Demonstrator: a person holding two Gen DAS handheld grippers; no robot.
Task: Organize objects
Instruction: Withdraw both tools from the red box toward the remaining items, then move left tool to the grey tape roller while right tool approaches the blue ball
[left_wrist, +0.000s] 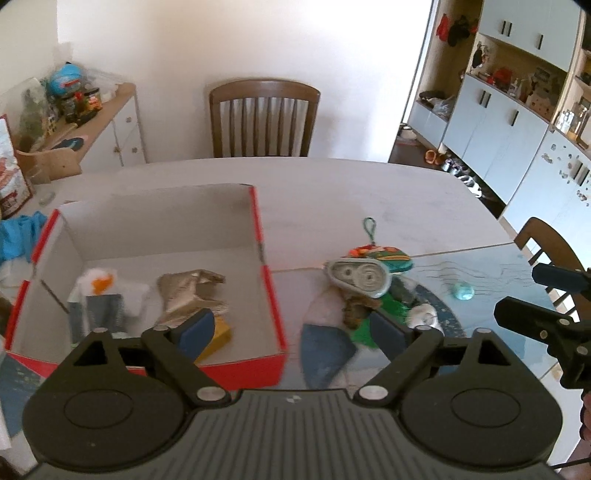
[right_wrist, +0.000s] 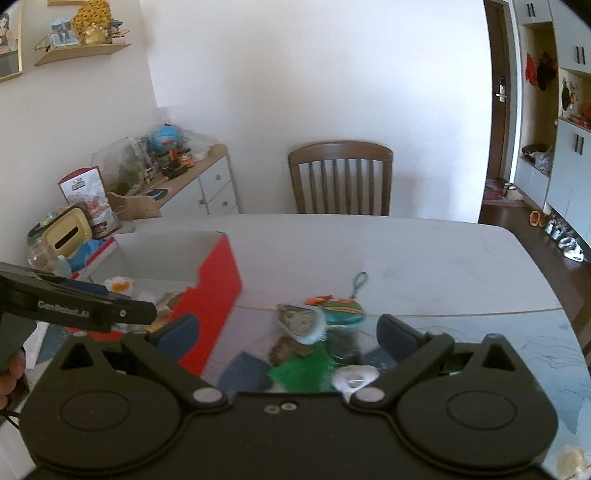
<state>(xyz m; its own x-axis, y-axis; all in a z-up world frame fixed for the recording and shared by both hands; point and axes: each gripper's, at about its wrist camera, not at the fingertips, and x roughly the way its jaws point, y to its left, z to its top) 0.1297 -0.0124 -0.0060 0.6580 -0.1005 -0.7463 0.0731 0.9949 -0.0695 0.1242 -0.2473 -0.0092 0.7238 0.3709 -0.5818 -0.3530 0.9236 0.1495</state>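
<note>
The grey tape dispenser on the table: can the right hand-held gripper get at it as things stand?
Probably yes. The right hand-held gripper is open and empty, and the grey tape dispenser lies on top of the pile, straight ahead between its fingers, nothing covering it. The red box stands off to the side.

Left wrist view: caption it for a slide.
Open left gripper hovers between a red box of sorted items and a pile of trinkets on the table.

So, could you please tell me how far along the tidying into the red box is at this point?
Partly done. The red box already holds a few things, among them a crumpled silvery item and a yellow piece. Nothing is in hand: the left hand-held gripper and right hand-held gripper are both open and empty. Still left on the table is a pile: a grey tape dispenser, a green pouch and a small teal ball.
</note>
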